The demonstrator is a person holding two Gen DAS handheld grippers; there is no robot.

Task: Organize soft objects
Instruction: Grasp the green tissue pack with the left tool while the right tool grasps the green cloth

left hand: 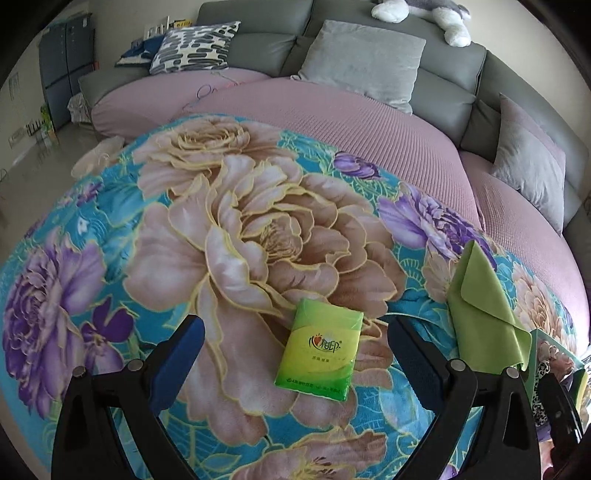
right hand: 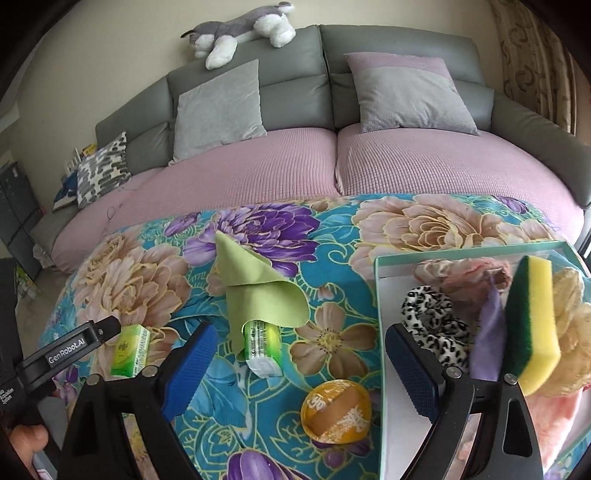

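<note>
My left claw point(left hand: 295, 363) stood wide open above the floral blanket point(left hand: 229, 236), its blue pads on either side of a green tissue pack point(left hand: 319, 356) and touching nothing. The pack lay flat, label up, its long axis running away from me with the far end leaning slightly right. My right claw point(right hand: 301, 365) was open too and held nothing. Its camera showed what the left one could not: a second tissue pack point(right hand: 261, 347) lying with its long axis roughly away from me, the white near end toward the claw and the far end tucked under a folded green cloth point(right hand: 258, 284). Nearer me lay a round orange-lidded container point(right hand: 336, 411), just beside the pale tray point(right hand: 380, 332). The tray held a leopard-print scrunchie point(right hand: 432, 325), a yellow-and-green sponge point(right hand: 533, 325) standing on edge, a lilac cloth point(right hand: 489, 339) and pink and cream fluffy pieces. At far left in that view the first pack point(right hand: 130, 350) appeared side-on beside the left claw's black body. From the left camera only the cloth point(left hand: 484, 306) and a corner of the tray point(left hand: 539, 339) were visible. Behind everything stood a grey sofa point(right hand: 295, 81) with pink seat covers, grey cushions and a plush husky point(right hand: 240, 33) on its backrest.
</note>
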